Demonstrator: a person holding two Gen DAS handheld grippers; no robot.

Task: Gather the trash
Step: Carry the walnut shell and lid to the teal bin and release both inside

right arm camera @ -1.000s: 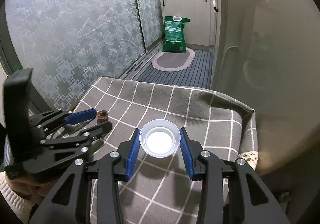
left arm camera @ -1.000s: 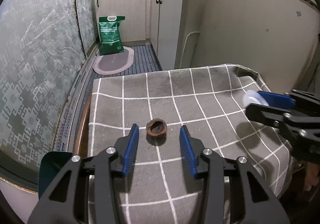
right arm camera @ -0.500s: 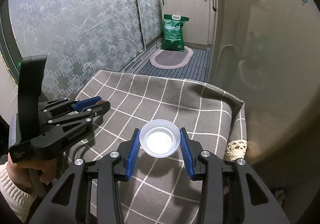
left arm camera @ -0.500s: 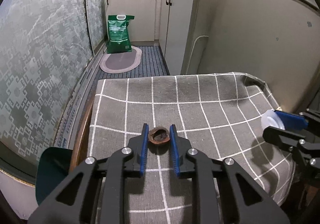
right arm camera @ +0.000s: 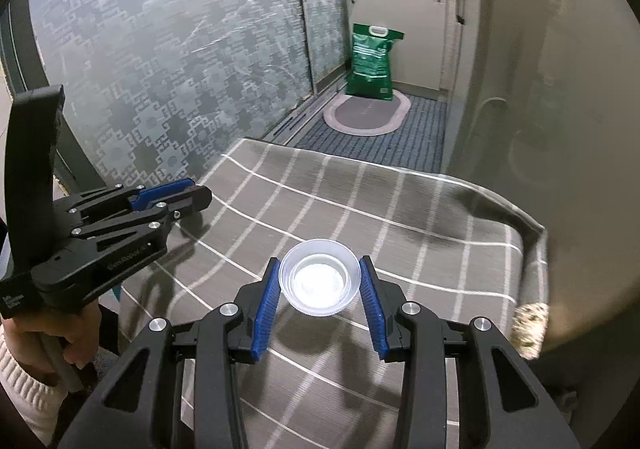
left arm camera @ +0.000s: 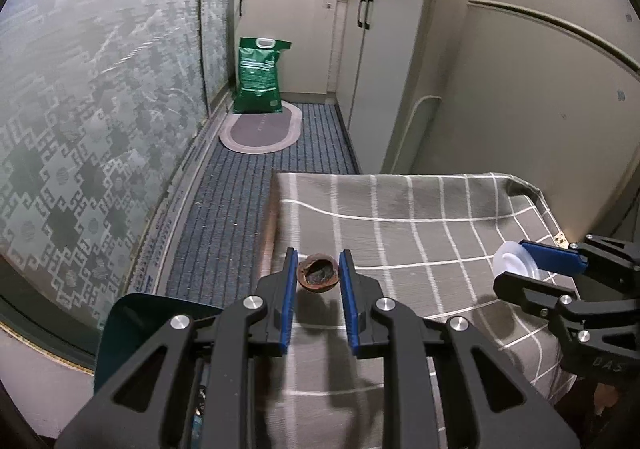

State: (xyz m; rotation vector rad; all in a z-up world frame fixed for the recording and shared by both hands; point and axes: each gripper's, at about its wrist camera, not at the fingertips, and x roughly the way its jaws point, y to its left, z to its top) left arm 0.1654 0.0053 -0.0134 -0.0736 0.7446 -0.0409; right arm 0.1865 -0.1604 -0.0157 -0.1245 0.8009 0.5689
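My left gripper (left arm camera: 319, 276) is shut on a brown walnut shell half (left arm camera: 319, 277) and holds it above the left edge of the table with the grey checked cloth (left arm camera: 420, 233). It also shows in the right wrist view (right arm camera: 192, 195), at the left. My right gripper (right arm camera: 319, 281) is shut on a small clear plastic cup (right arm camera: 319, 277) and holds it above the cloth; the cup shows in the left wrist view (left arm camera: 510, 263) at the right.
A dark green bin (left arm camera: 136, 329) stands on the floor below the table's left edge. A frosted glass door (left arm camera: 100, 109) runs along the left. A green bag (left arm camera: 258, 77) and an oval mat (left arm camera: 260, 129) lie on the floor beyond. White cabinets (left arm camera: 384, 81) stand at the right.
My left gripper shut on the walnut shell, lifted it off the cloth and moved left toward the table edge. My right gripper kept hold of the cup, lifting a little.
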